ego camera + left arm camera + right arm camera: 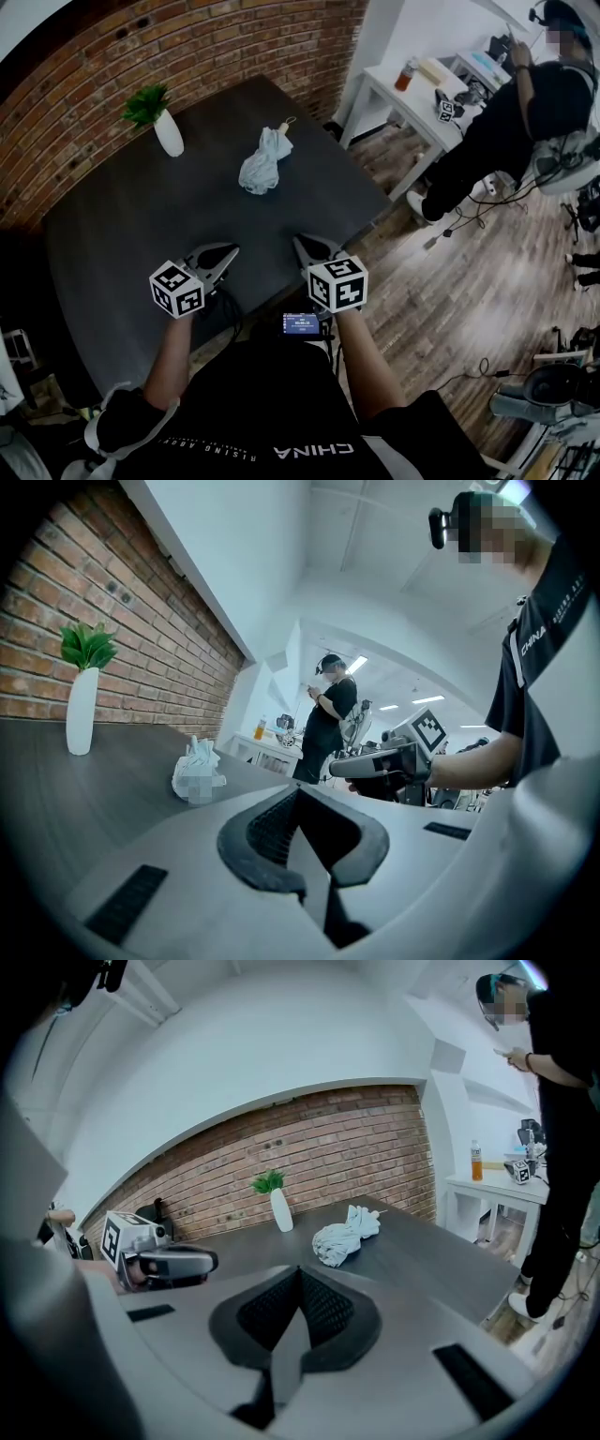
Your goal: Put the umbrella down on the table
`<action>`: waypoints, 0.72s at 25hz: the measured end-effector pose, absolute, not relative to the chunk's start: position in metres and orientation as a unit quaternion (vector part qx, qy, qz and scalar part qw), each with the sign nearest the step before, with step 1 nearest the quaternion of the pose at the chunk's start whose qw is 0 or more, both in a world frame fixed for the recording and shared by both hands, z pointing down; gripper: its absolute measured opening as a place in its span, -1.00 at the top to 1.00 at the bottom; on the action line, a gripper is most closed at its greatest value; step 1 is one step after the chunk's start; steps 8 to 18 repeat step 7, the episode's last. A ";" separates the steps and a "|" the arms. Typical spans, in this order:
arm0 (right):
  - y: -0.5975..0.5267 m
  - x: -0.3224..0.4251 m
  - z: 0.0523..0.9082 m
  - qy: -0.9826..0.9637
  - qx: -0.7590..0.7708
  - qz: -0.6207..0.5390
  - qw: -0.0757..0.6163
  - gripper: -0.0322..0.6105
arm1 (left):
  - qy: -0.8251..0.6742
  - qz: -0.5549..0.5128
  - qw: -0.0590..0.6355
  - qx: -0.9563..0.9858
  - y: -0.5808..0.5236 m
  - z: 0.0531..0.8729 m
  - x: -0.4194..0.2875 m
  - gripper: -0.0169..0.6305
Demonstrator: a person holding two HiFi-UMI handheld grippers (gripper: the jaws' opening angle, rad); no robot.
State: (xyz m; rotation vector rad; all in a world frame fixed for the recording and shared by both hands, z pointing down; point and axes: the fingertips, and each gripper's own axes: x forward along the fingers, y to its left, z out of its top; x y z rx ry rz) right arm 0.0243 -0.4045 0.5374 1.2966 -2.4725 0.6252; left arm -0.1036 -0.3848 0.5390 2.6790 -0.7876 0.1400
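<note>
At the far left of the dark table (112, 234), in front of the brick wall (141, 42), a white vase (169, 134) stands upright with a green plant (145, 101) in it. Near the table's near edge the left gripper (231, 250) is held just above the surface and points toward the far side. Its jaws are pressed together with nothing between them, and its marker cube (177, 288) sits close to the person's hand. To the right of the vase, toward the far middle of the table, the umbrella (265, 161) lies flat on the surface. It is a pale blue, loosely bundled folded umbrella, with its thin end and a small loop pointing to the far right. It is well apart from both grippers and touches neither. The right gripper (299, 239) is just to the right of the left one at the near edge. It also points toward the far side, with its claw closed and empty, and its own marker cube (337, 283) is behind it. A small lit screen (300, 324) shows between the person's forearms, near the chest. Right of the dark table is wood floor (450, 281) with cables on it. At the far right a white table (394, 98) holds an orange bottle (405, 77), and another person (511, 122) in dark clothes stands beside it.
</note>
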 end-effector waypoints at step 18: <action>-0.400 0.022 0.540 -0.858 0.444 0.215 0.141 0.88 | -0.282 0.059 0.167 0.943 -0.385 0.544 -0.101 0.94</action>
